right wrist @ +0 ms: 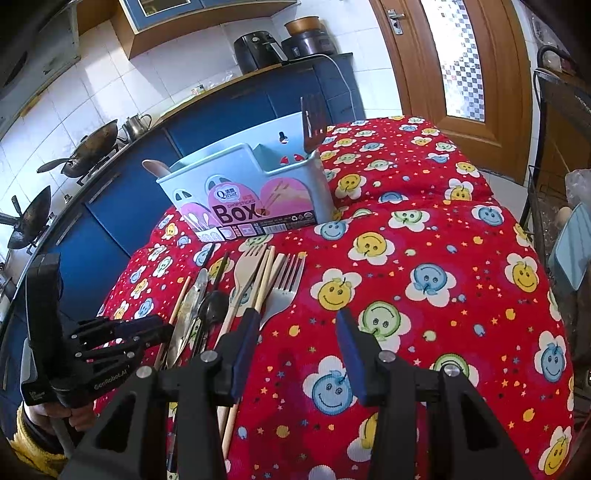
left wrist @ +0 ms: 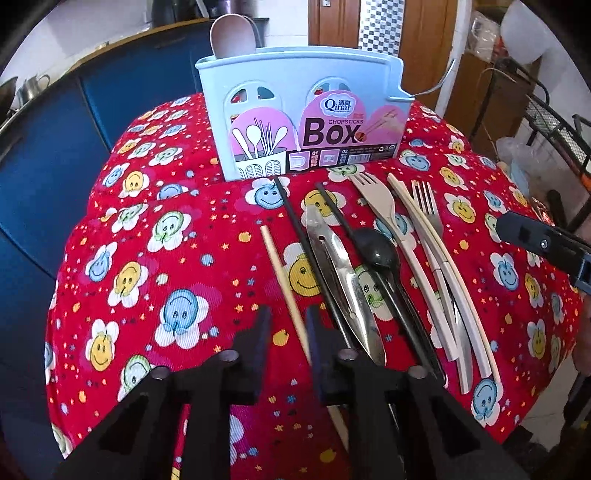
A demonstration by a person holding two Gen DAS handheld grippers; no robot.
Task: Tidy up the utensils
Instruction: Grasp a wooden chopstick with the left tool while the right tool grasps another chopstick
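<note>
A red smiley-flower tablecloth (left wrist: 177,258) fills the middle of the left wrist view. At upper centre a pale blue chopsticks box (left wrist: 303,110) stands upright; a beige spoon (left wrist: 232,35) rises out of its left end, and a thin metal handle (left wrist: 439,83) curves up at its right end, its lower part hidden by the box wall.

Below the box, right of centre, the loose utensils are laid side by side: a wooden chopstick (left wrist: 284,288), two black chopsticks (left wrist: 306,251), metal tongs (left wrist: 343,284), a black spoon (left wrist: 376,251), a beige fork (left wrist: 380,210), cream chopsticks (left wrist: 443,266) and a metal fork (left wrist: 426,203). Their near ends are cut off by the gripper body, and the overlaps on the right are hard to separate.

The left gripper (left wrist: 287,332) is seen at bottom centre, its jaws partly open and set either side of the wooden chopstick; whether the right pad touches it cannot be told, and no grip is seen.

In the right wrist view, the right gripper (right wrist: 295,350) at bottom centre is spread wide above bare cloth, with nothing between its fingers. Its left finger (right wrist: 243,347) covers the handles of the nearest utensils. A dark fork (right wrist: 312,125) stands in the right end of the box.
</note>
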